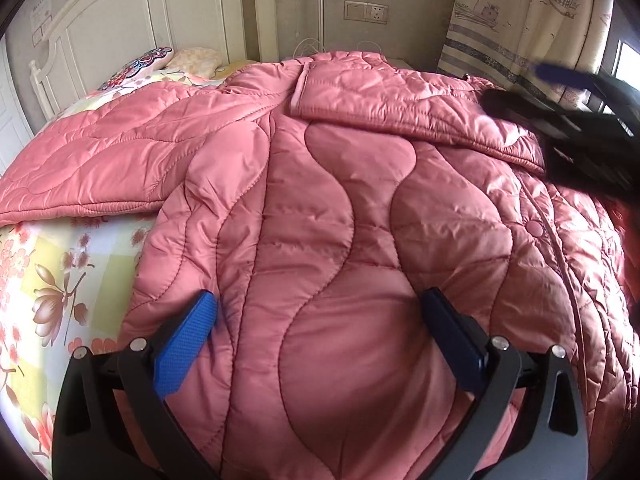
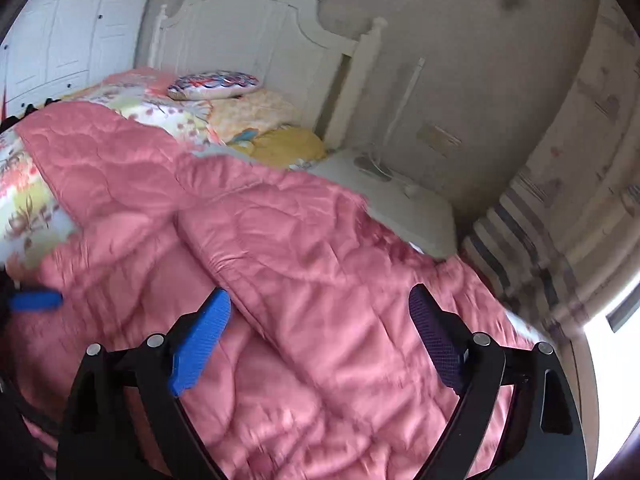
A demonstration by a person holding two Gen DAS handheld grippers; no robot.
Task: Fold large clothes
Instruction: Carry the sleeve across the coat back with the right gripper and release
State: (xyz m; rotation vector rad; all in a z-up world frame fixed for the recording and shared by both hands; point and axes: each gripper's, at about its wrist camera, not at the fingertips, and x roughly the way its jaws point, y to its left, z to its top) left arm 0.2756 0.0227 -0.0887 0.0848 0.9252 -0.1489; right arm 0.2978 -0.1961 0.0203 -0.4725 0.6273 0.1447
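Observation:
A large pink quilted coat [image 1: 328, 216] lies spread on the bed, back up. One sleeve [image 1: 400, 96] is folded across its upper back, the other sleeve [image 1: 104, 160] stretches out to the left. My left gripper [image 1: 320, 308] is open and empty just above the coat's lower back. My right gripper [image 2: 320, 304] is open and empty over the coat's [image 2: 304, 280] right side; it shows blurred at the right edge of the left wrist view [image 1: 568, 120]. A left blue finger [image 2: 36, 300] shows at the left of the right wrist view.
The bed has a floral sheet [image 1: 56, 288] and a white headboard [image 1: 132, 28]. Pillows [image 2: 224, 88] lie at the head. A white bedside table [image 2: 400, 200] and a patterned curtain [image 1: 520, 20] stand beyond the coat. White wardrobes [image 2: 72, 32] are at far left.

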